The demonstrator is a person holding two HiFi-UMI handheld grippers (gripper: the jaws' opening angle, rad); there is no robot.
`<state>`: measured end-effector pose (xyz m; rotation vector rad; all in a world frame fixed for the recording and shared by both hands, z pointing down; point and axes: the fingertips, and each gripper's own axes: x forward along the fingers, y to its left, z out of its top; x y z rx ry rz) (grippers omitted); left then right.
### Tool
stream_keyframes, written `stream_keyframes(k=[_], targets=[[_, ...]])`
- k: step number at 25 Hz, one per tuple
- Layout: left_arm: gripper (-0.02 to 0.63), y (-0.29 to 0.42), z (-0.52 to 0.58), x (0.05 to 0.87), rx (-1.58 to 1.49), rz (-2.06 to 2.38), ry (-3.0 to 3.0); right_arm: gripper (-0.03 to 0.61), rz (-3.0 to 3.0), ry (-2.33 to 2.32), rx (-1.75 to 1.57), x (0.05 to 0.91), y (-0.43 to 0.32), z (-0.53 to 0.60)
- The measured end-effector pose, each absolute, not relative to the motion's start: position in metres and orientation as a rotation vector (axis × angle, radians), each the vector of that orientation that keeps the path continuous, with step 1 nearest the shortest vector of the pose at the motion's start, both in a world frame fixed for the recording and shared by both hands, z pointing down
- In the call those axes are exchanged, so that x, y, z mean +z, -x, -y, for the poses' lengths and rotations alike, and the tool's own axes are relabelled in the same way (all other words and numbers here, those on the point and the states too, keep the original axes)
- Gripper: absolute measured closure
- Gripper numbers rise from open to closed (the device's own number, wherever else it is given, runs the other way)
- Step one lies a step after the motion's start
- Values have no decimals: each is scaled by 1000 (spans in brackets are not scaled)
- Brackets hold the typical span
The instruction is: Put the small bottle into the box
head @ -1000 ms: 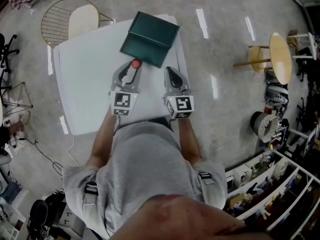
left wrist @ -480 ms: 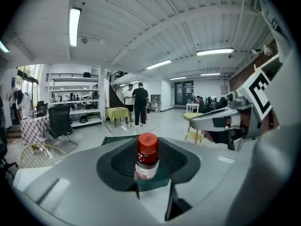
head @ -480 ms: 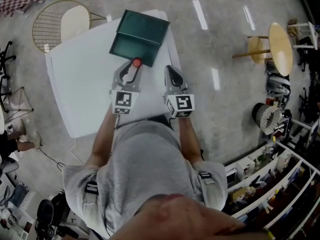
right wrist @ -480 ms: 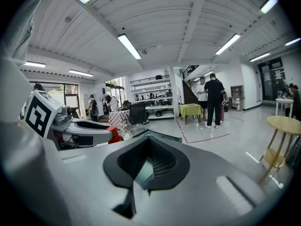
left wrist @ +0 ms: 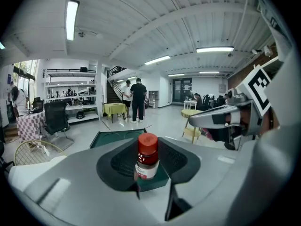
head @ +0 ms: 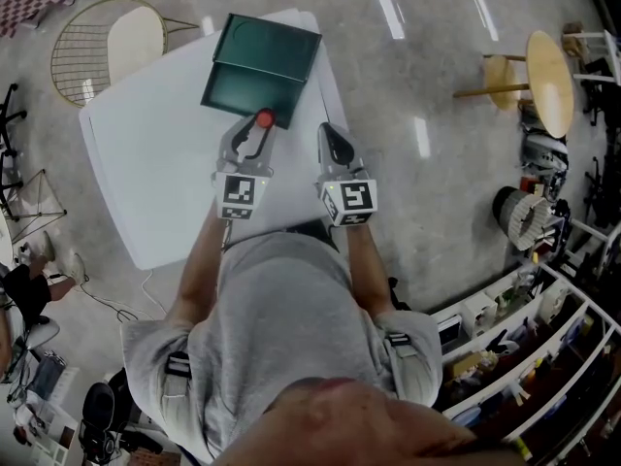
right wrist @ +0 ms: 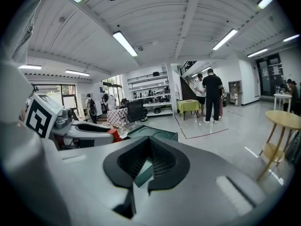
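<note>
Left gripper: the left gripper [head: 254,134] is held out at 12 o'clock from the person's chest. Its fingers [left wrist: 117,161] pinch the small bottle [left wrist: 146,160] upright by its lower body.
Right gripper: the right gripper [head: 333,144] sits just beside the left one, at its 3 o'clock. Its fingers [right wrist: 167,161] are drawn almost together with nothing between them.
Just changed: across the last second both grippers keep their places in the head view. The worktop [head: 155,163] and the box [head: 238,95] slide toward 9 o'clock. The red cap, earlier at the box's near left corner, now sits at its near right corner.
Meaning for the task: the bottle is carried but not yet in. It looks to be at the box's near edge, so a push toward 11 o'clock and a lowering probably remain.
Box: it stands open at 11 to 12 o'clock from the bottle. Its lid [head: 272,45] is raised on the far side, and no contents show.
Head view only: it gives the layout of box, worktop edges and a wire chair [head: 92,42] at 10 o'clock, but shows only the bottle's cap.
Left gripper view only: it shows the bottle's label and body, the grip, and green box surface showing beneath the bottle.
Right gripper view only: it shows that gripper's fingers empty, and the left gripper side-on at 9 o'clock.
Far room: people [left wrist: 137,100] stand well apart at 12 o'clock.
</note>
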<state>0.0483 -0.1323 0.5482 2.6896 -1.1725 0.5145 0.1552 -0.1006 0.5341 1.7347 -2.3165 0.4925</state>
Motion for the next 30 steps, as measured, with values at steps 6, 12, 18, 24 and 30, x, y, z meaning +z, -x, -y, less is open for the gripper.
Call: stream_keyframes(k=[6,12,18,24,30], targets=[[476,-58,137,565,549,1143,-2673,575,2305,-1730,530,547,-162,108],[476,-65,142,583,577,1109,-2654,575,2284,-1721,573,561,-164,115],[476,-80,147,602,620,1070,-2627,575,2262,-1701,625,576,-175,124],[476,-82,151,619,644,1053,-2587,575,2264,-1677,663,590,-172,133],[476,-86,148,639,672,1034,-2557,575,2258,-1659,690,606,-176,137]])
